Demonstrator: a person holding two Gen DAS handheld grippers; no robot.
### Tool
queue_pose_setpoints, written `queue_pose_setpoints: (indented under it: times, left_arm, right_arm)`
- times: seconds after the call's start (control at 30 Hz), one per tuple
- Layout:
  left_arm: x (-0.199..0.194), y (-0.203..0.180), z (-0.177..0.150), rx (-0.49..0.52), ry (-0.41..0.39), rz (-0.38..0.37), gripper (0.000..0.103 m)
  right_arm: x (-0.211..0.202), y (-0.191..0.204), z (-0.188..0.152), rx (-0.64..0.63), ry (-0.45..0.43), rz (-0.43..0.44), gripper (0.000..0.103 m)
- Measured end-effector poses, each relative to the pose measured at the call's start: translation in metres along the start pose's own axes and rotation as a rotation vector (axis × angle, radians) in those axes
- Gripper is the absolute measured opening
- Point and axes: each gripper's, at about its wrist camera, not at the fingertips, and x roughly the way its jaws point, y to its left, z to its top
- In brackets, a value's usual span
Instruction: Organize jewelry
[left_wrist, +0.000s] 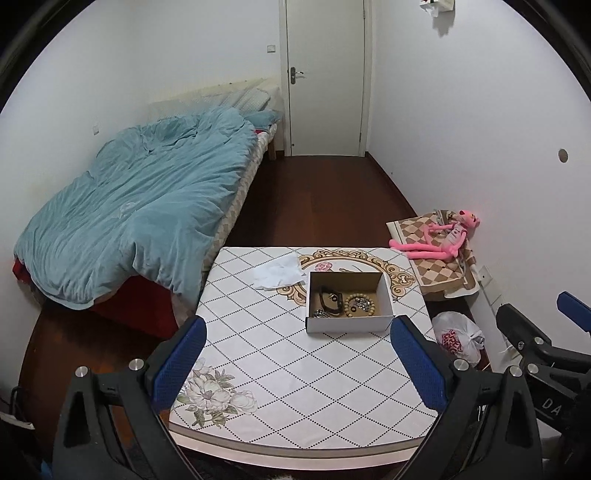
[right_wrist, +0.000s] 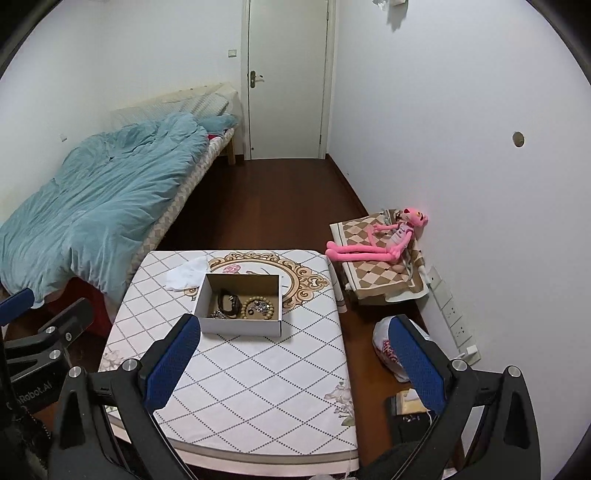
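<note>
Left wrist view: left gripper (left_wrist: 301, 363) spread wide, empty, held high over near edge of table (left_wrist: 280, 398), well short of cardboard box (left_wrist: 349, 325). Inside box, left to right: silvery chain (left_wrist: 322, 314), dark strap piece (left_wrist: 330, 300), wooden bead bracelet (left_wrist: 360, 305), all heaped close. Likely snag: pinching one piece and dragging tangled neighbours out, or nudging light box across slick cloth. Right wrist view: right gripper (right_wrist: 299, 362) likewise agape, empty, raised beside table's right edge, box ahead and leftward.
</note>
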Motion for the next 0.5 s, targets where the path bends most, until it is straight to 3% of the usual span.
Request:
queue_pose_setpoints:
  times: [0.2, 0.5]
  left_arm:
    - [0.01, -0.001, 0.006, -0.009, 0.018, 0.001, 0.102]
    - [0.047, -0.007, 0.025, -0.006, 0.06, 0.006, 0.102]
  right_arm:
    - [0.006, -0.006, 0.007, 0.009, 0.019, -0.005, 0.103]
    - [0.05, -0.006, 0.029, 0.01, 0.072, -0.013, 0.103]
